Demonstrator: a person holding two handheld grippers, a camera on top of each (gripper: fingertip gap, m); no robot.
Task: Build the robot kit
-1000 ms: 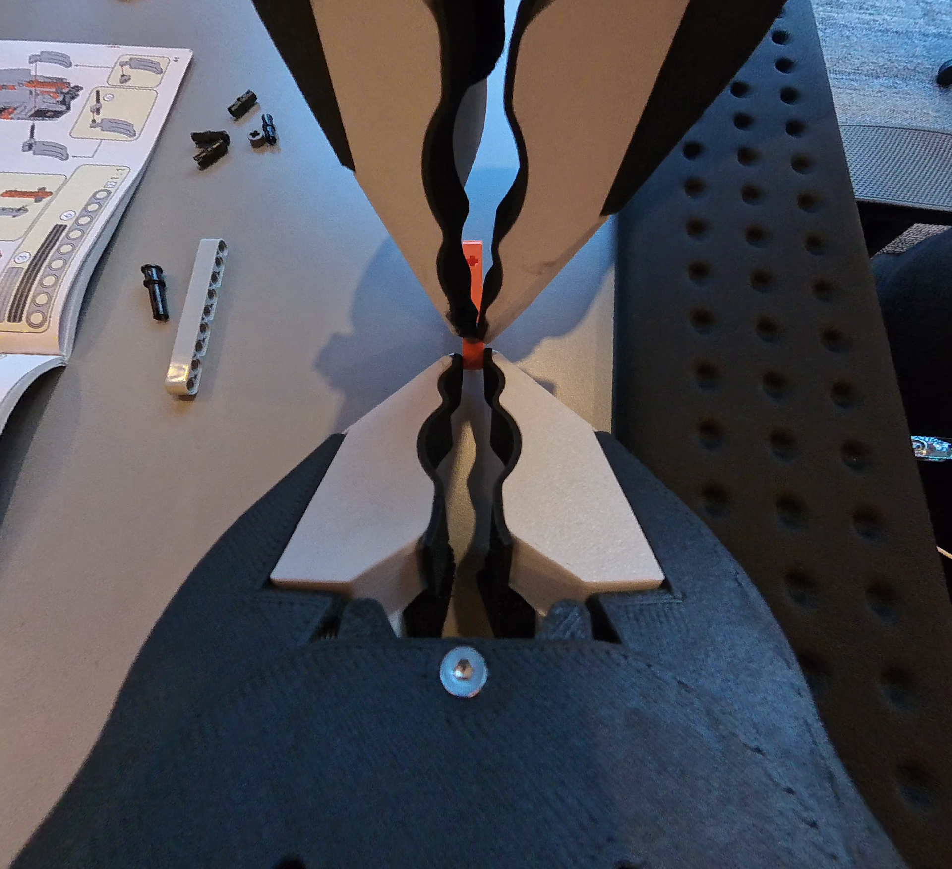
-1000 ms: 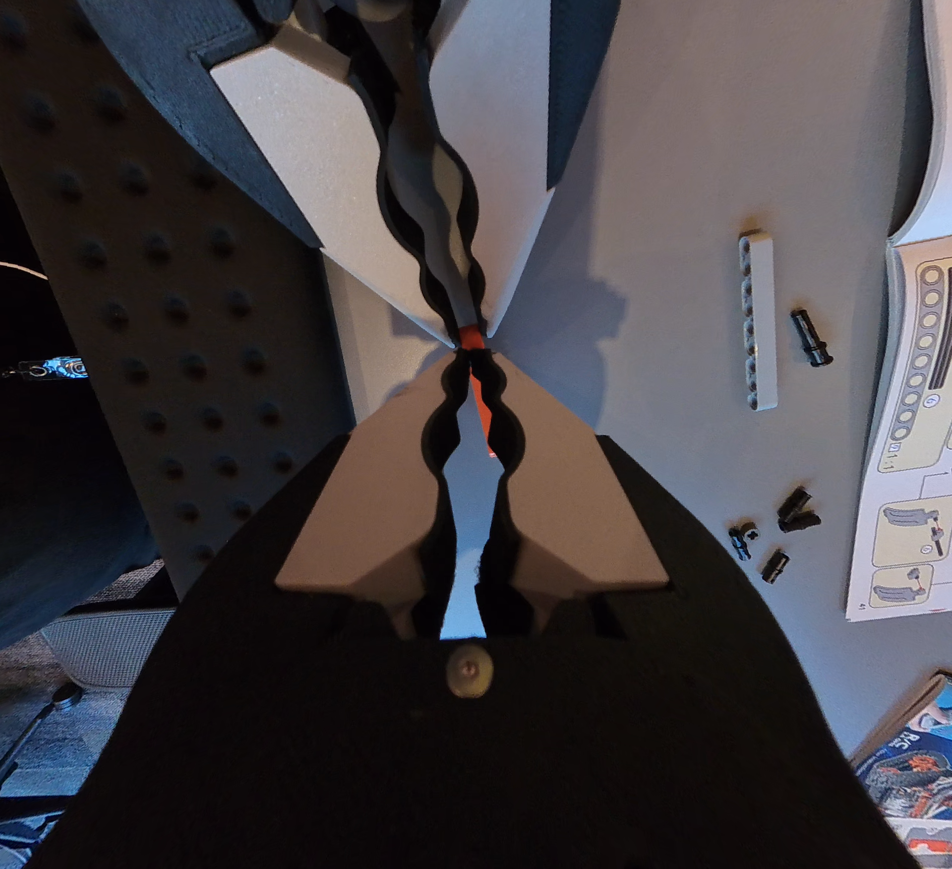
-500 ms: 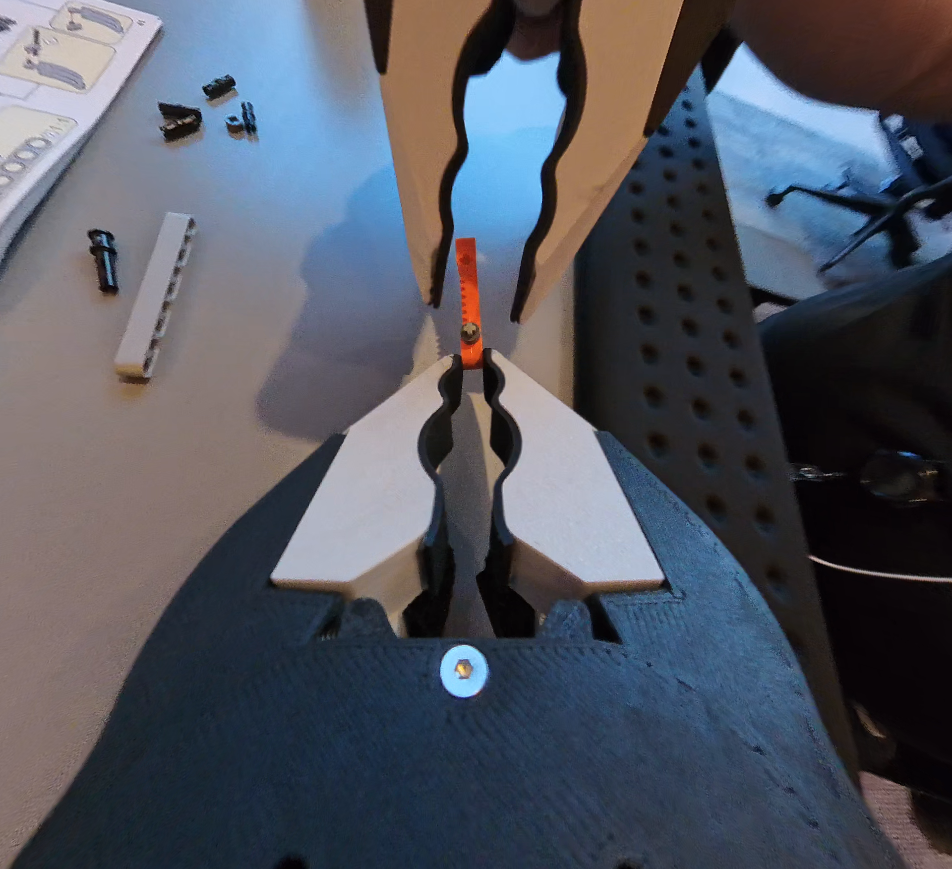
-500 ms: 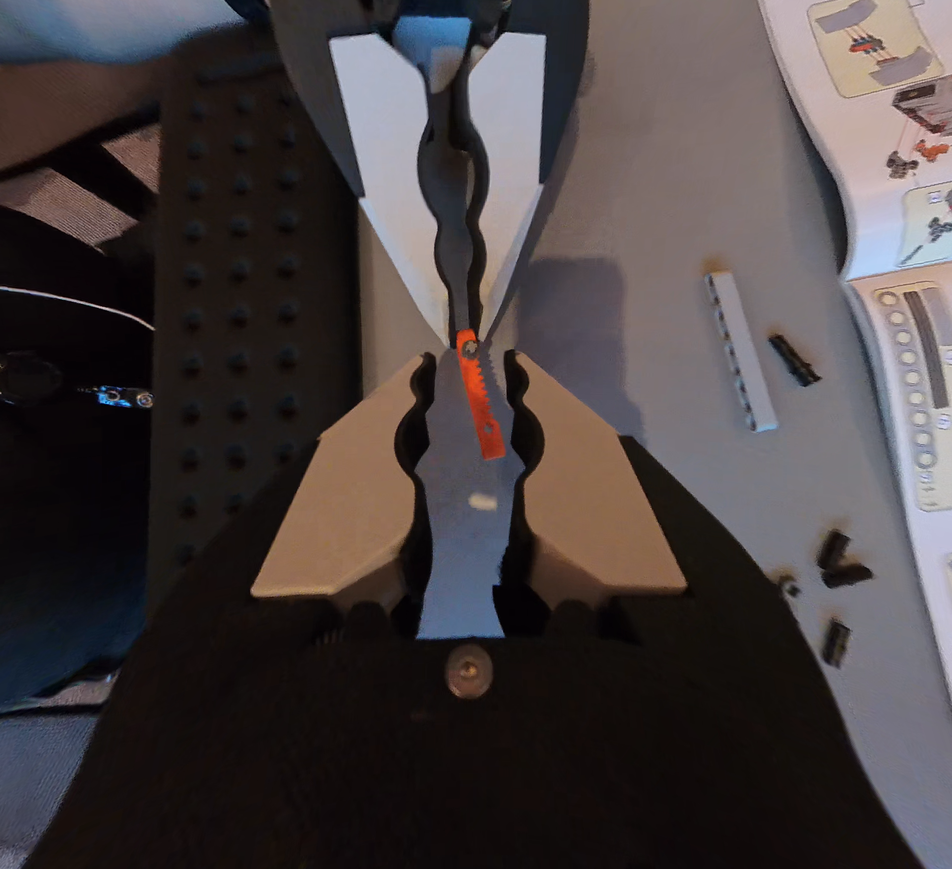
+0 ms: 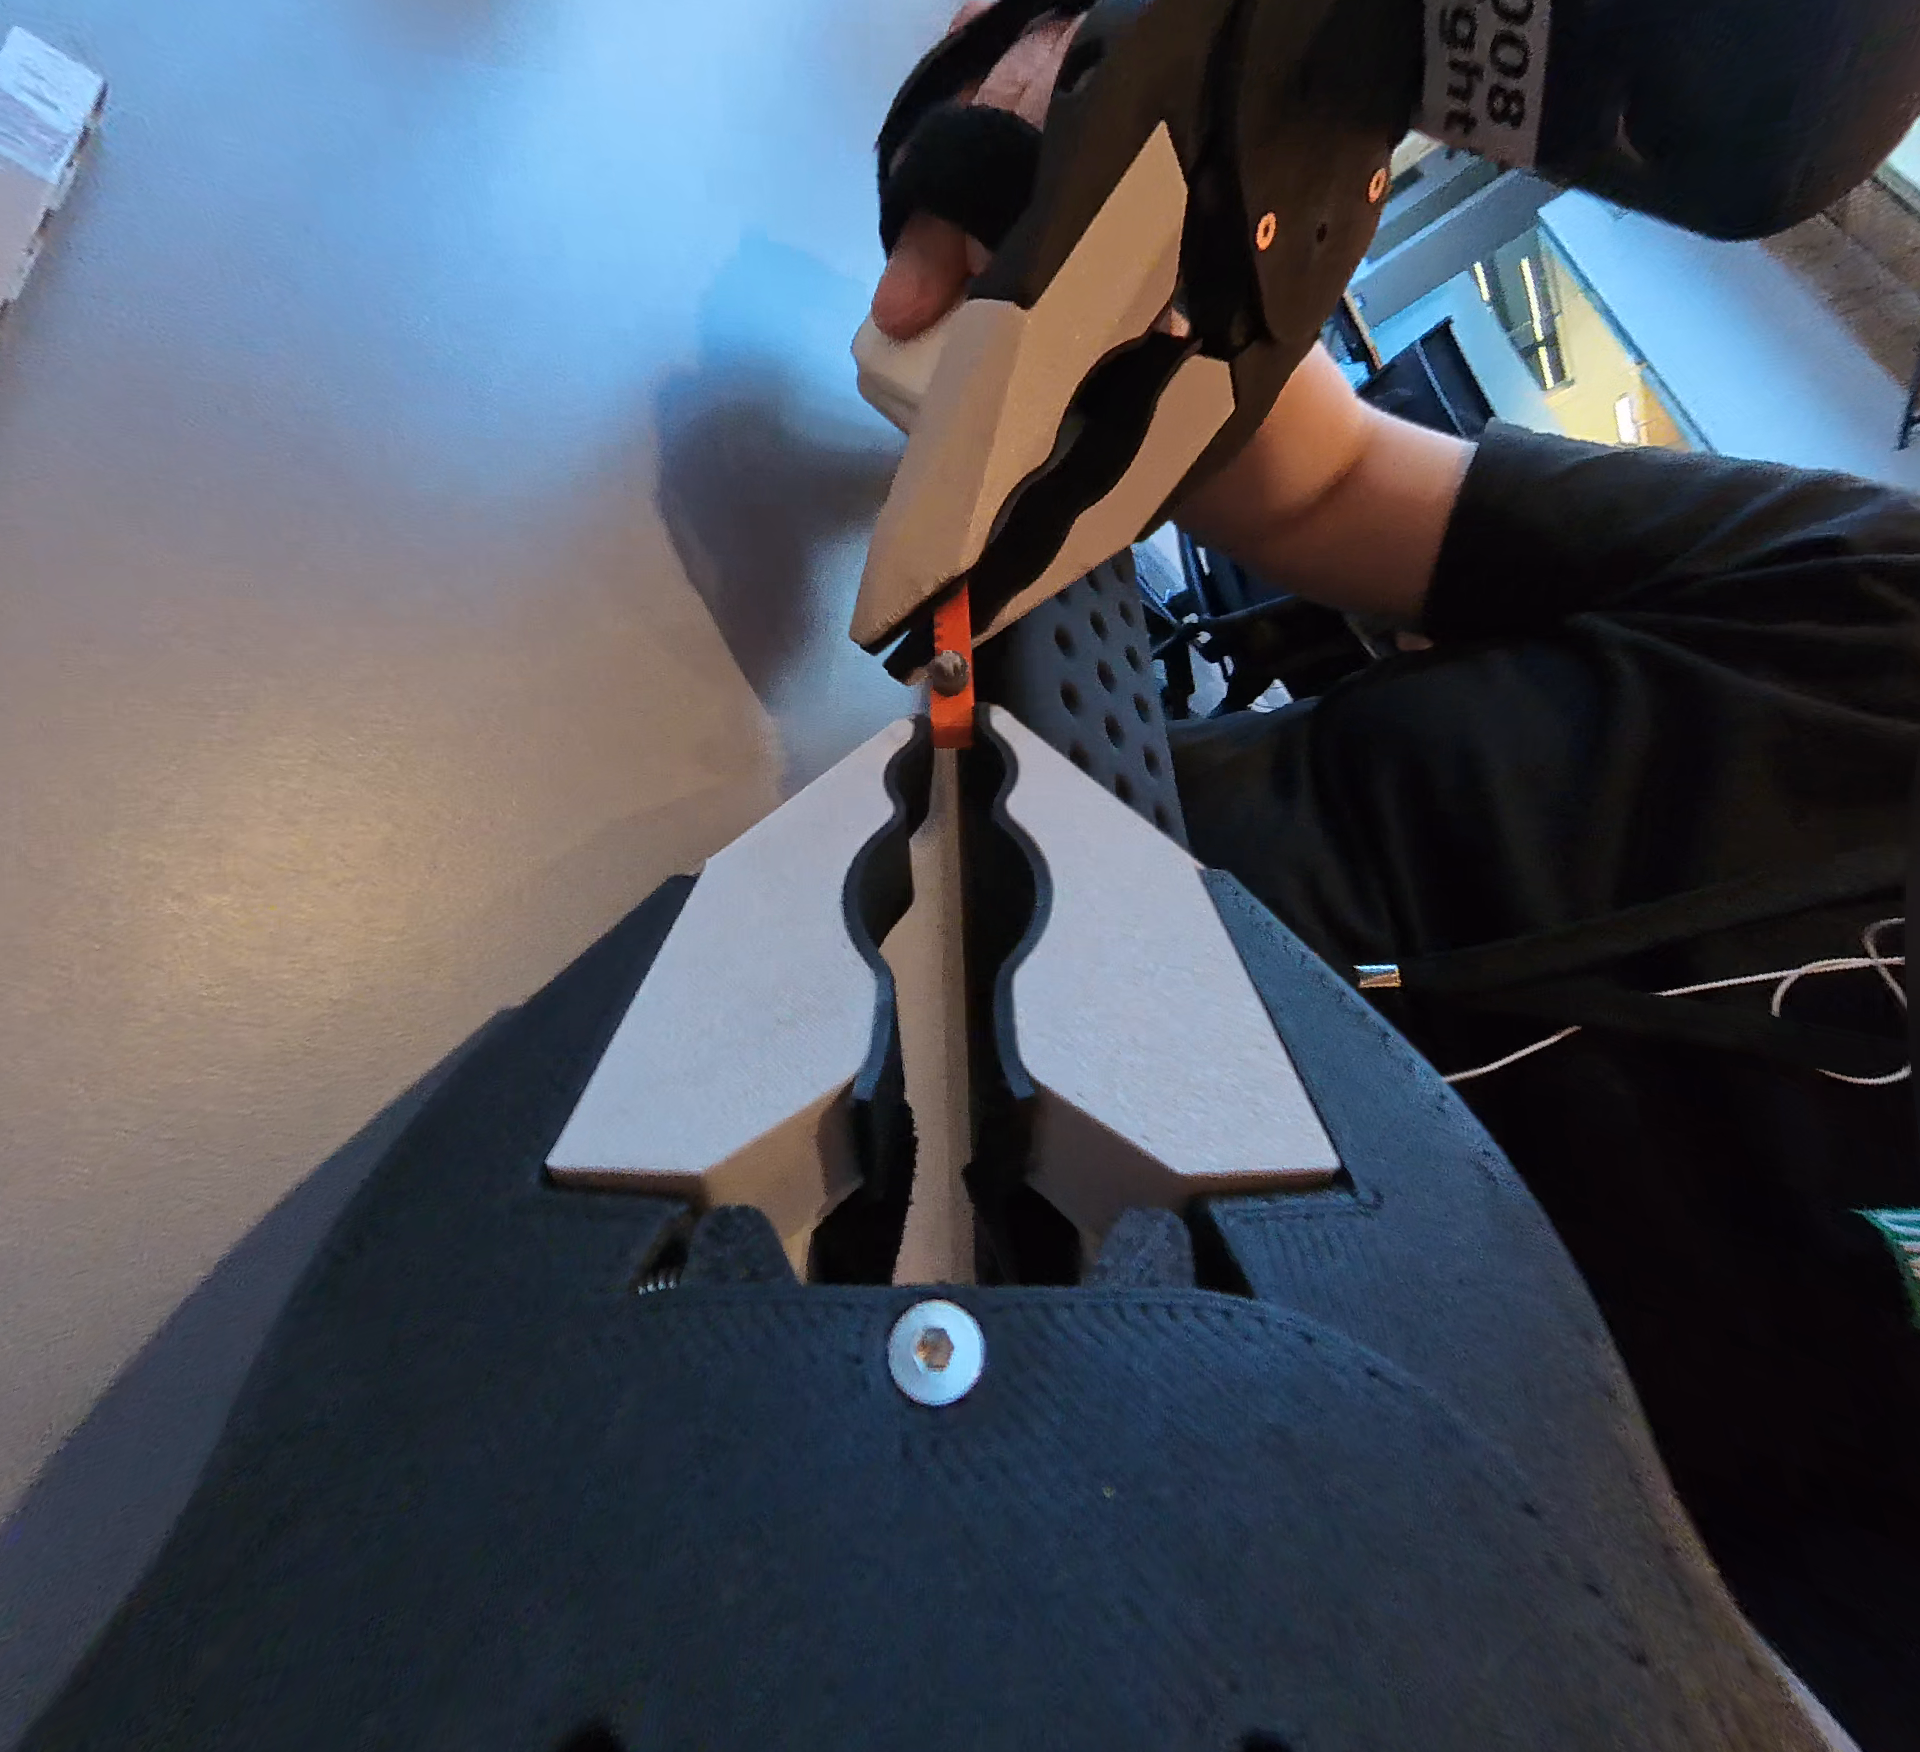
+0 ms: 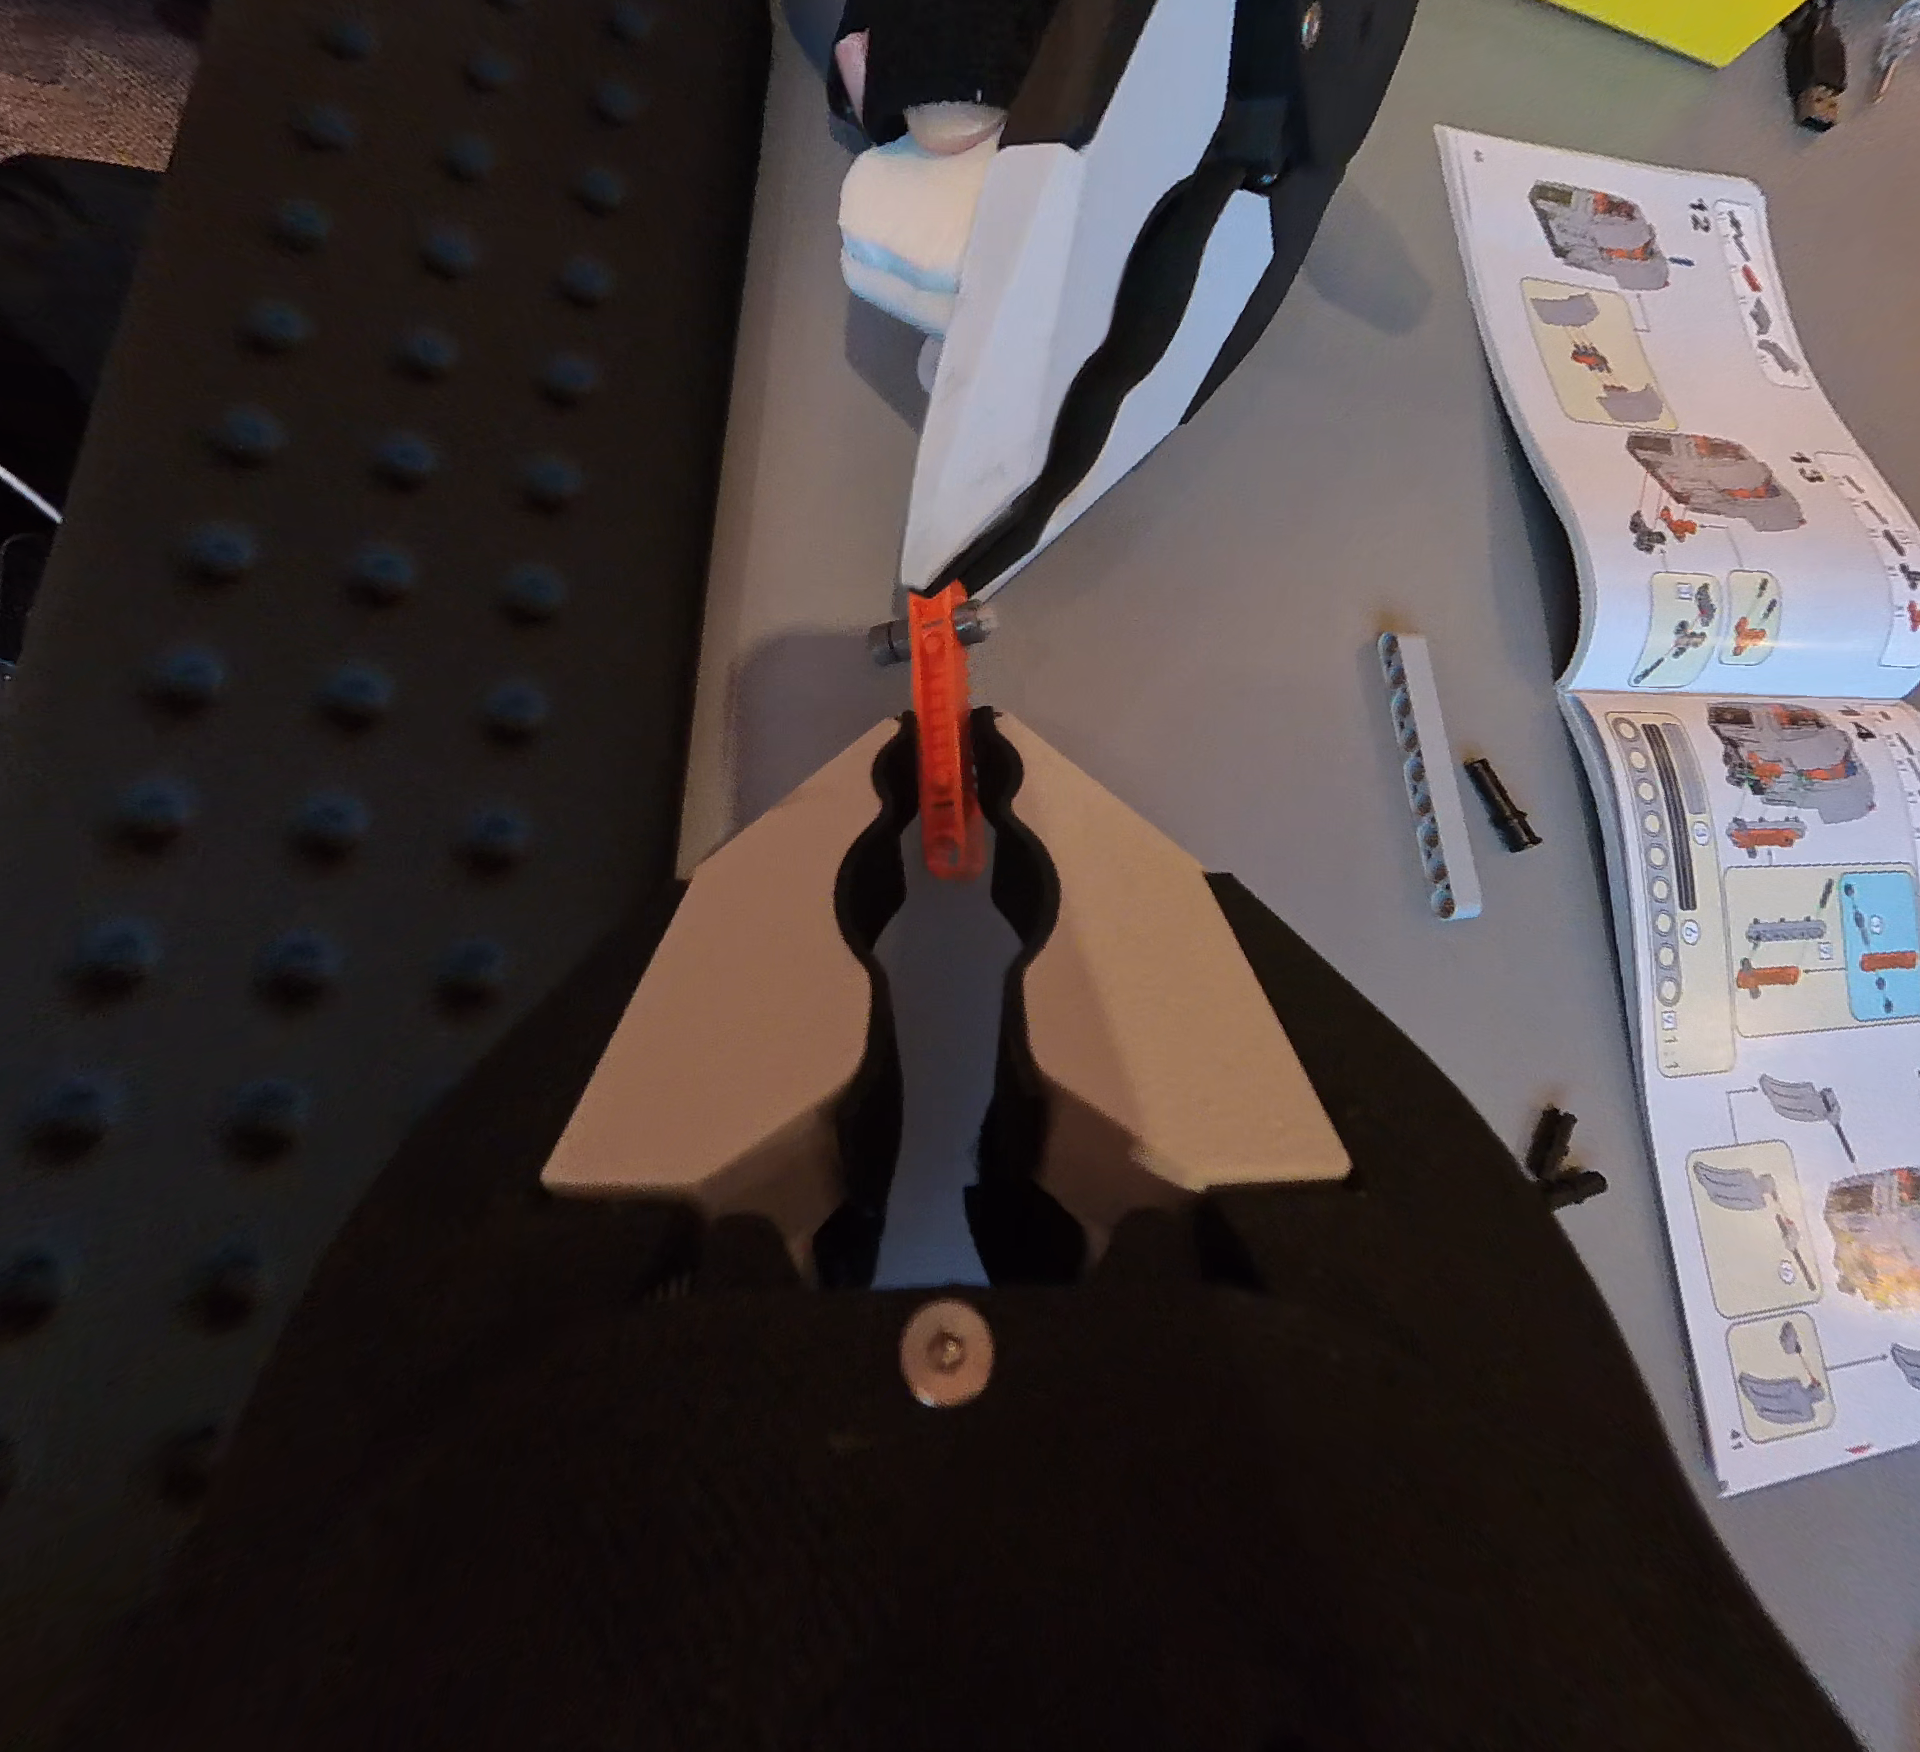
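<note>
A thin orange beam (image 6: 943, 767) with a grey pin (image 6: 883, 644) through it is held in the air between both grippers. My left gripper (image 5: 951, 728) is shut on one end of the orange beam (image 5: 951, 694); in the right wrist view the left gripper (image 6: 938, 588) comes down from the top. My right gripper (image 6: 943, 728) has its jaws closed in on the beam's other end. In the left wrist view the right gripper (image 5: 916, 648) reaches in from the upper right, turned on its side. The grey pin (image 5: 947, 668) sits just beyond its tips.
On the grey table lie a white beam (image 6: 1429, 772), a black pin (image 6: 1501, 803), small black parts (image 6: 1564, 1167) and an open instruction booklet (image 6: 1714, 559). A black perforated panel (image 6: 364, 559) runs along the table edge. A person's sleeve (image 5: 1558, 715) is at the right.
The right gripper, open around the beam half a second ago, has closed on it again and turned to a new angle. Both grippers have lifted and tilted.
</note>
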